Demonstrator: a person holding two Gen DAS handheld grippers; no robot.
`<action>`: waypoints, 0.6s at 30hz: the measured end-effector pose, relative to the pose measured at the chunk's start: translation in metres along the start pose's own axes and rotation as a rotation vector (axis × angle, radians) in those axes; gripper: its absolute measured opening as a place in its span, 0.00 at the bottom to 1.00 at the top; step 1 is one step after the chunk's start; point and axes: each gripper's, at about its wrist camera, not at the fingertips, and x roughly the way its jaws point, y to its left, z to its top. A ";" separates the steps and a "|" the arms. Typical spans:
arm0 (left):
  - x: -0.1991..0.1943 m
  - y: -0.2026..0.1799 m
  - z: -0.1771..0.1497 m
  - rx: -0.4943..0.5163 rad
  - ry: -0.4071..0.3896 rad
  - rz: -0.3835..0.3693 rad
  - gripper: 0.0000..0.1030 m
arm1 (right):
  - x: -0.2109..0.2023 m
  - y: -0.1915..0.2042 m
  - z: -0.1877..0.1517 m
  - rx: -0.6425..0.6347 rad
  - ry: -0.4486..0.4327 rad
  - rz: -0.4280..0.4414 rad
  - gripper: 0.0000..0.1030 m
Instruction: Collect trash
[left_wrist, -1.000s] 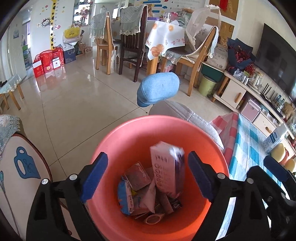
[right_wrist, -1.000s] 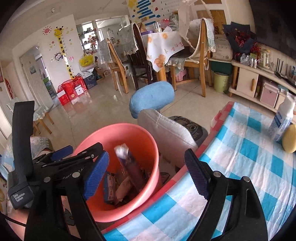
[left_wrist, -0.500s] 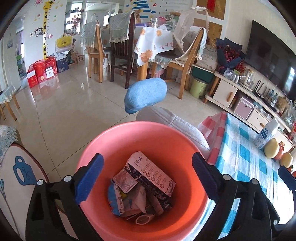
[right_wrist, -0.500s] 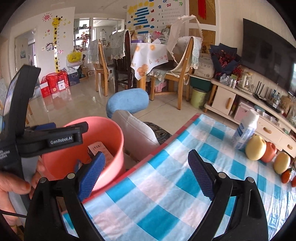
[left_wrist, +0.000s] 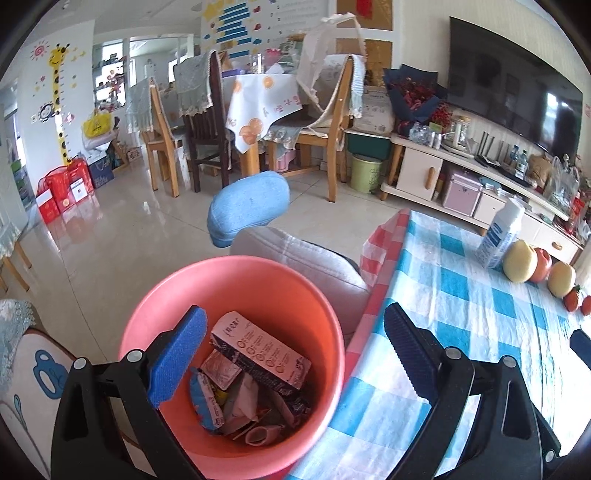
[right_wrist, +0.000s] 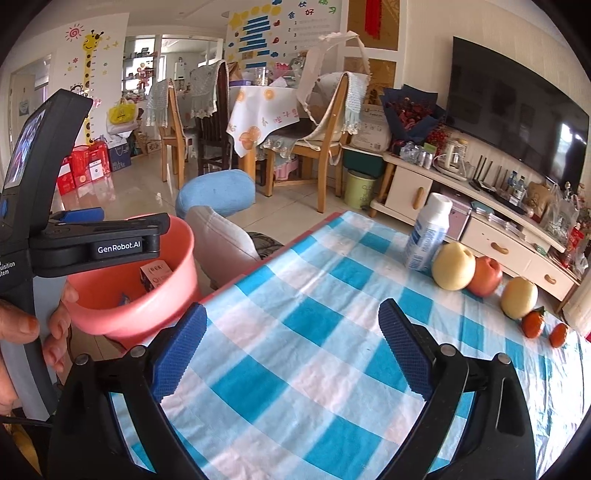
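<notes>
The pink bin stands just beside the checked tablecloth, with a carton lying on the wrappers inside. The left gripper hangs wide apart above it, empty; the right gripper's jaws are opening over bare cloth.

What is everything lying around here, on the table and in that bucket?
Round pink plastic bucket: one, beside the table edge.
White printed carton: one, atop wrappers in the bucket.
Blue-and-white checked tablecloth: one, covering the table.
White plastic bottle: one, upright on the cloth.
Pale yellow pears: two, by the bottle.
Small orange tangerines: two, far right.
Left gripper: open, above the bucket.
Right gripper: jaws opening, nothing between.
</notes>
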 end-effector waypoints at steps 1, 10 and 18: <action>-0.002 -0.004 -0.001 0.011 -0.004 -0.007 0.93 | -0.004 -0.003 -0.002 0.001 -0.002 -0.007 0.92; -0.021 -0.050 -0.014 0.114 -0.058 -0.031 0.93 | -0.032 -0.028 -0.025 -0.008 -0.016 -0.073 0.94; -0.045 -0.090 -0.031 0.199 -0.115 -0.046 0.93 | -0.061 -0.060 -0.049 0.048 -0.007 -0.144 0.94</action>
